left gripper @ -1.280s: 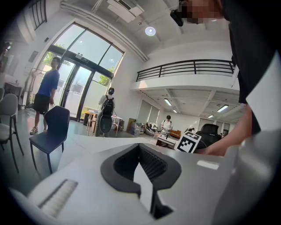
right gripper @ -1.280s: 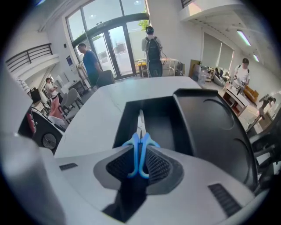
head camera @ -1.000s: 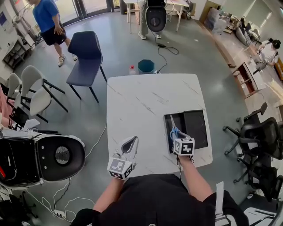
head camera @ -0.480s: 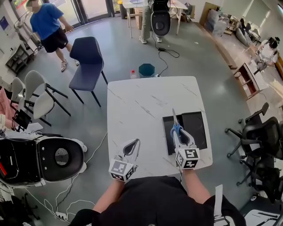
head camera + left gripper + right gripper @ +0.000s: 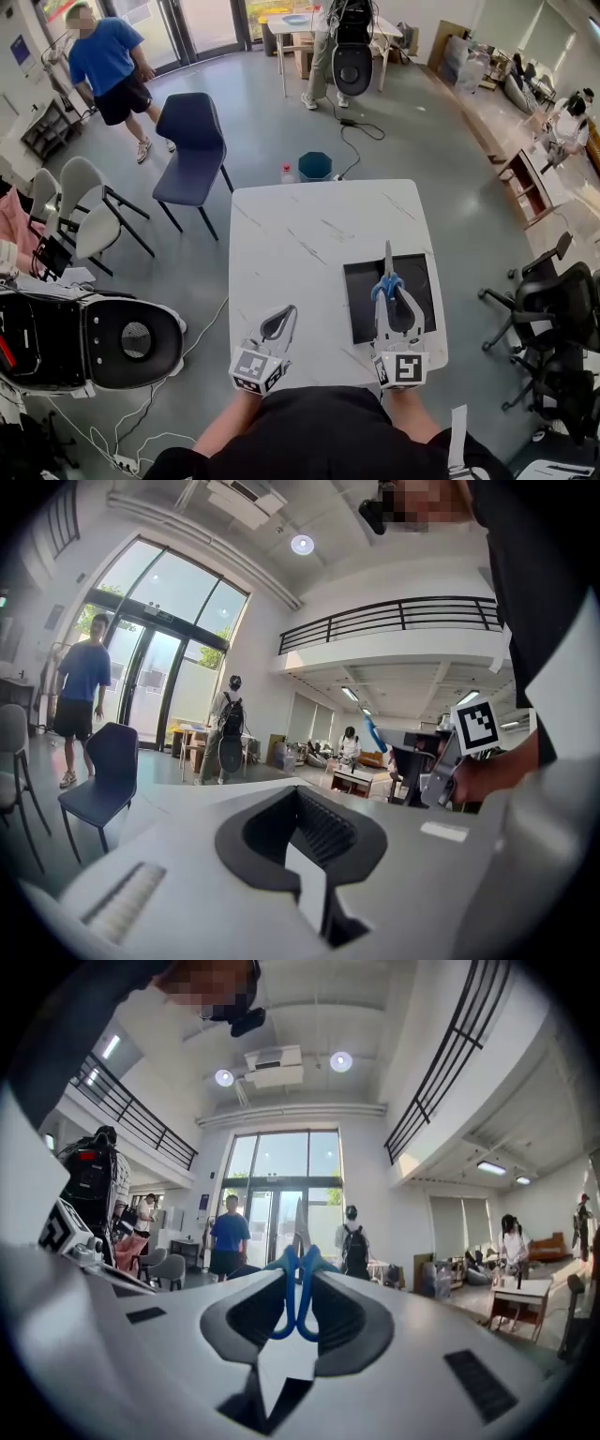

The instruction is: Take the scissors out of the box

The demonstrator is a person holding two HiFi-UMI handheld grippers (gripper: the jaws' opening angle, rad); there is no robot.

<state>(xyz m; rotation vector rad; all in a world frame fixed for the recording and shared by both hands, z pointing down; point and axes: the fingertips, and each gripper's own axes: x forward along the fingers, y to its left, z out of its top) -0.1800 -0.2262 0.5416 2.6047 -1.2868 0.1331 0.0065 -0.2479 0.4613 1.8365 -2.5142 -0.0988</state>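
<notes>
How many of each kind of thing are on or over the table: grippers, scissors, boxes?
Grippers: 2, the left gripper shut on nothing and the right gripper shut on the scissors
Scissors: 1, the blue-handled scissors, held over the box
Boxes: 1, the black box, lying open on the table
Total: 4

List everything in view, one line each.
table: one, white marbled, centre
box: one, black, on table's right side
scissors: one, blue handles, held in right tool
chair: one, dark blue, beyond table's left corner
bin: one, teal, floor beyond table
office chairs: two at least, black, far right
person: one, blue shirt, top left
left tool: one, grey, shut, empty, near table edge
right tool: one, grey, shut on scissors, over box
</notes>
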